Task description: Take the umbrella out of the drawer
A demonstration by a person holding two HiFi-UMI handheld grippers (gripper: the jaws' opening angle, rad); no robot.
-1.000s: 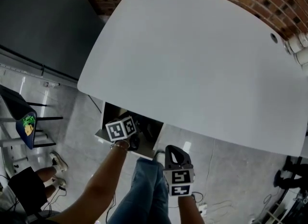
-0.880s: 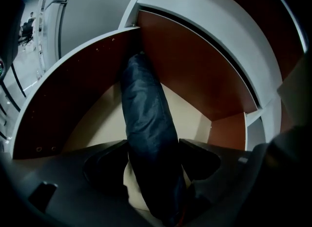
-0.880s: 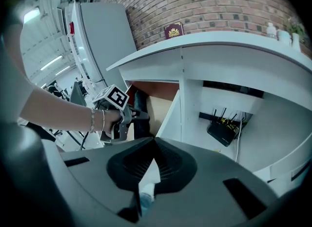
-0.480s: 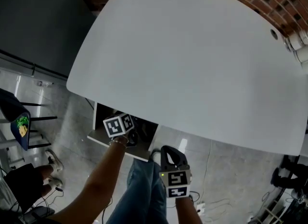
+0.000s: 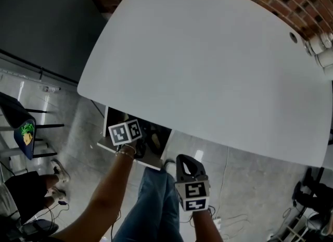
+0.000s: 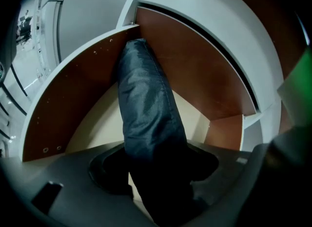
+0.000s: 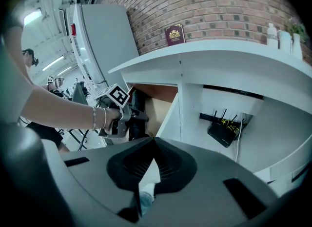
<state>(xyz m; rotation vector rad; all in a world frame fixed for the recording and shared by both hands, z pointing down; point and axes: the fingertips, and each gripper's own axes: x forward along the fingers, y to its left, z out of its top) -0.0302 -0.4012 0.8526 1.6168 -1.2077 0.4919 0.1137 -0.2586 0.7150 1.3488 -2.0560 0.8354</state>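
A dark folded umbrella [image 6: 144, 104] lies lengthwise in the open drawer [image 6: 83, 89], which has brown walls and a pale floor. My left gripper [image 6: 153, 157] reaches into that drawer [image 5: 130, 155] under the white desk [image 5: 208, 69]. Its jaws straddle the umbrella's near end and are closing, and a thin pale strip shows beside the left jaw. My right gripper [image 5: 186, 165] hangs below the desk edge, to the right of the drawer. Its jaws [image 7: 153, 140] meet at the tips with nothing between them. The right gripper view shows the left gripper [image 7: 129, 116] at the drawer.
A dark red booklet [image 7: 174, 34] leans on the brick wall at the desk's back, and white bottles [image 5: 322, 48] stand at its right corner. A black router with cables [image 7: 222, 131] hangs under the desk. My jeans-clad legs [image 5: 151, 204] are below the drawer. A chair [image 5: 21, 126] stands far left.
Both grippers keep their places, the left one in the drawer, the right one beside it. Only the head view has swung a little.
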